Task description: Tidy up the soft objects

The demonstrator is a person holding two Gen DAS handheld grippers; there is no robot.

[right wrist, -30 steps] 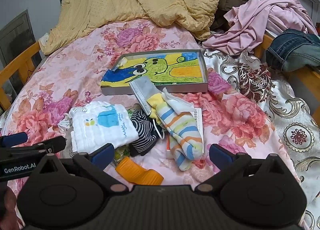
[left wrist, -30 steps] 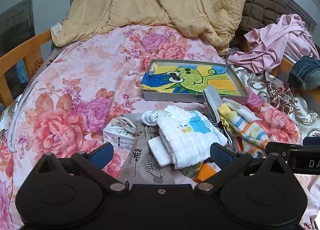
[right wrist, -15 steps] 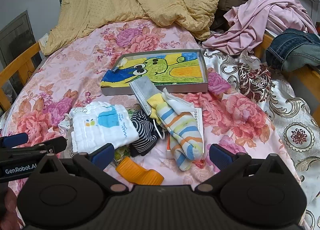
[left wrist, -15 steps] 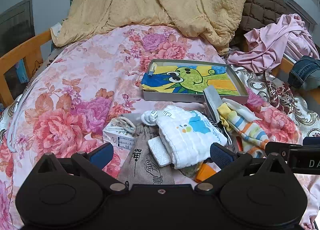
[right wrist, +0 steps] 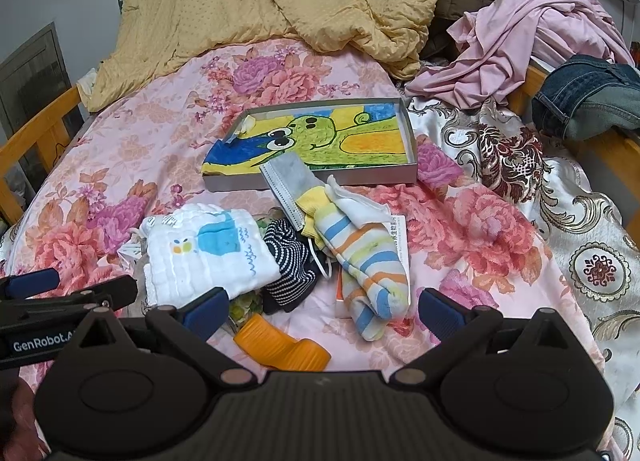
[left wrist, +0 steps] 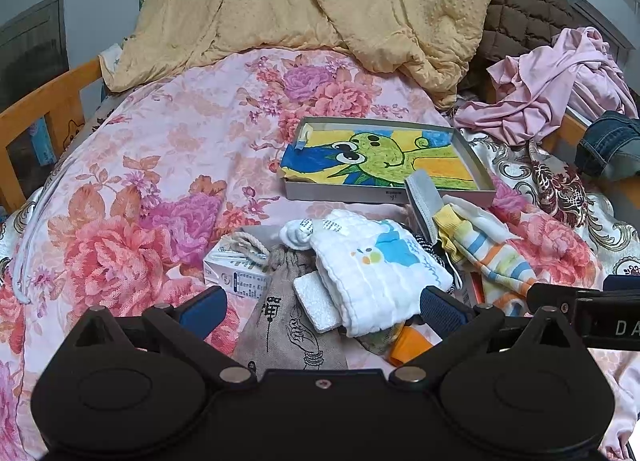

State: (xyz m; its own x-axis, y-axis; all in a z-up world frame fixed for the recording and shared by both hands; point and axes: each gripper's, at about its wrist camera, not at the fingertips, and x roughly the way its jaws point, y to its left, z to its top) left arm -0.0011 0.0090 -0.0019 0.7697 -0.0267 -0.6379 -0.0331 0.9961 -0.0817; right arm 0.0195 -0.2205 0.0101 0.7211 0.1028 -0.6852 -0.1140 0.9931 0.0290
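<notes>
A pile of soft things lies on the floral bed. A white cloth with a blue print lies beside a striped sock, a dark striped sock, a grey face mask and a grey drawstring pouch. A shallow grey box with a green cartoon drawing lies behind the pile. My left gripper is open and empty just before the cloth and pouch. My right gripper is open and empty just before the striped sock.
A small white carton, a white sponge and an orange ridged piece lie in the pile. A yellow blanket, pink clothes and jeans lie behind and to the right. Wooden bed rails run along the left.
</notes>
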